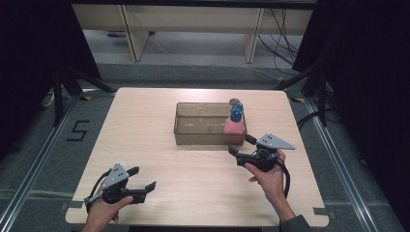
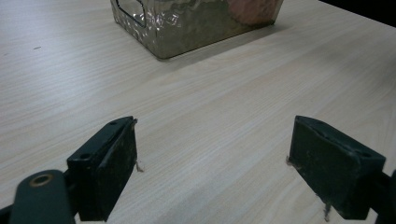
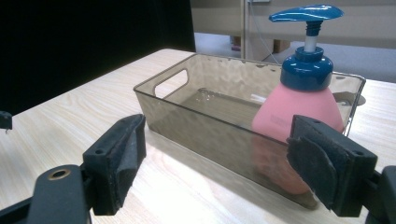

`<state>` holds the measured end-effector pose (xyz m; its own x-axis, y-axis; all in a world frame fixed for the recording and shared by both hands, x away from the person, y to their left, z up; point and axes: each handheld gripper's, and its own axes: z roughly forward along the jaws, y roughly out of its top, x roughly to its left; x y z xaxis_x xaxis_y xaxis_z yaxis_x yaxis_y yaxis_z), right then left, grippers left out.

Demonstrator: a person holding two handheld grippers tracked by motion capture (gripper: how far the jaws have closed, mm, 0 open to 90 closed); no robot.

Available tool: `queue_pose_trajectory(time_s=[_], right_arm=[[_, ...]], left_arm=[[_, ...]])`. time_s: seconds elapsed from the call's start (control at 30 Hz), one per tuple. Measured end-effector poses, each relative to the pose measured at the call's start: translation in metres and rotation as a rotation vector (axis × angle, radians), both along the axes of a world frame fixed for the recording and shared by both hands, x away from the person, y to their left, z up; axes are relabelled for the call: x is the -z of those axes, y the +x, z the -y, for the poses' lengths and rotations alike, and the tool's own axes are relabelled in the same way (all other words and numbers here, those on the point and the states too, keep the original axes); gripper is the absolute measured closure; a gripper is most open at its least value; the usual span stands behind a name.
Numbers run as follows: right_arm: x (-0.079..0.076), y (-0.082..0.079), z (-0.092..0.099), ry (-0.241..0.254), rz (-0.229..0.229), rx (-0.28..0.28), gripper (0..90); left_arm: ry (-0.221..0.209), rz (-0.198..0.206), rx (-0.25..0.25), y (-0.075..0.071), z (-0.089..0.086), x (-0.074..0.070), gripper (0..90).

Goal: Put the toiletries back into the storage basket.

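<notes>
Soap bottle point(image 3: 293, 116), pink with a blue pump, stands upright in the right end of the clear tray point(image 3: 187, 109), likely light, smooth and tippy, best gripped at its body by the empty, wide-open right gripper point(image 3: 212, 163) just before it.

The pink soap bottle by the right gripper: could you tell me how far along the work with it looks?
Done: the pink soap bottle stands upright inside the smoky tray, at its right end. In hand: nothing; the right gripper hangs open just outside the tray wall, and the left gripper rests open near the table's front edge. Left: probably only pulling clear, judging by how things lie.
</notes>
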<state>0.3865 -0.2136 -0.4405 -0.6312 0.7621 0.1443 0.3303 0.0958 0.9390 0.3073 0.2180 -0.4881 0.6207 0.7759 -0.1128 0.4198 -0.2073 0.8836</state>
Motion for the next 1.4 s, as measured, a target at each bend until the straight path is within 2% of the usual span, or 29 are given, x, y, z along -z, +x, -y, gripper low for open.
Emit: queue_pose_trajectory(time_s=[0.03,0.07,0.1,0.13,0.17,0.27,0.33,0.37,0.4,0.47,0.5,0.57,0.6,0.67,0.7,0.77,0.87,0.93,0.97,1.03,1.07,1.1,1.17,1.23,1.27,1.3,1.4], right_arm=[[0.0,-0.002,0.0,0.006,-0.014,0.006,20.7],[0.0,-0.001,0.001,-0.007,0.011,-0.003,20.7],[0.001,-0.002,0.0,-0.001,0.005,-0.002,20.8],[0.001,-0.005,-0.001,0.02,-0.022,0.007,20.8],[0.002,-0.003,0.0,-0.002,0.01,-0.006,20.7],[0.003,-0.005,0.001,-0.007,0.012,-0.009,20.8],[0.002,-0.007,0.001,-0.008,0.003,-0.005,20.8],[0.002,-0.009,0.0,0.003,-0.02,0.003,20.8],[0.003,-0.008,0.002,-0.004,0.004,-0.001,20.8],[0.002,-0.011,0.001,0.003,-0.012,0.004,20.8],[0.003,-0.01,0.003,-0.014,0.013,-0.002,20.8],[0.003,-0.014,0.001,0.01,-0.016,-0.002,20.8],[0.003,-0.014,0.002,0.003,0.001,-0.011,20.8],[0.004,-0.017,0.001,0.002,-0.016,-0.003,20.9],[0.005,-0.017,0.003,-0.017,0.003,-0.017,20.9],[0.006,-0.021,0.001,-0.001,-0.018,-0.02,20.9],[0.008,-0.023,0.002,-0.019,-0.004,-0.032,20.5],[0.01,-0.026,0.001,-0.001,-0.024,-0.036,20.1],[0.01,-0.026,0.001,-0.007,-0.011,-0.043,19.8],[0.011,-0.029,0.0,-0.001,-0.031,-0.056,18.4],[0.012,-0.029,0.001,-0.009,-0.018,-0.054,17.7],[0.012,-0.031,0.001,-0.013,-0.031,-0.051,17.0],[0.013,-0.032,0.0,0.004,-0.03,-0.056,16.7],[0.012,-0.035,0.002,-0.021,-0.036,-0.054,16.4],[0.013,-0.036,0.001,0.005,-0.044,-0.058,16.2],[0.014,-0.038,0.002,0.001,-0.059,-0.063,16.2],[0.017,-0.04,0.003,-0.001,-0.038,-0.068,16.0]], left_arm=[[0.002,0.0,-0.001,0.0,-0.001,0.0,14.7],[0.002,-0.002,-0.003,0.0,-0.001,0.0,14.7],[0.001,-0.001,-0.005,0.0,-0.001,0.0,14.7],[0.002,-0.001,-0.004,0.0,-0.001,0.0,14.7],[0.001,-0.001,-0.004,0.0,-0.001,0.0,14.7],[0.004,0.0,-0.002,0.0,-0.001,0.0,14.7],[0.0,0.002,0.004,0.0,-0.001,0.0,14.7],[-0.007,0.006,0.004,0.0,0.0,0.0,14.7],[-0.018,0.007,0.0,0.0,0.0,0.0,14.7],[-0.018,0.008,0.001,0.0,0.0,0.0,14.7],[-0.007,0.006,0.004,0.0,0.0,0.0,14.7],[-0.014,0.004,-0.002,0.0,0.001,0.0,14.7],[-0.005,0.003,-0.004,-0.001,0.001,0.0,14.7],[0.0,0.002,0.0,-0.001,0.001,0.0,14.7],[0.001,0.001,-0.001,-0.001,0.001,0.0,14.7],[0.003,0.001,0.001,-0.001,0.0,0.0,14.7],[0.007,0.0,0.004,-0.001,0.001,0.001,14.7],[0.006,-0.001,0.004,-0.001,0.001,0.001,14.7],[0.005,-0.001,0.004,-0.001,0.002,0.001,14.7],[0.005,0.0,0.004,-0.001,0.001,0.001,14.7],[0.006,0.0,0.004,-0.001,0.001,0.001,14.7],[0.006,-0.001,0.004,-0.001,0.001,0.001,14.7],[0.008,-0.001,0.005,-0.001,0.001,0.001,14.7],[0.002,0.0,0.009,-0.001,0.001,0.001,14.7],[0.002,0.0,0.009,-0.001,0.002,0.001,14.7],[0.003,0.0,0.009,-0.001,0.002,0.001,14.7],[0.003,0.0,0.009,-0.001,0.002,0.001,14.7]])
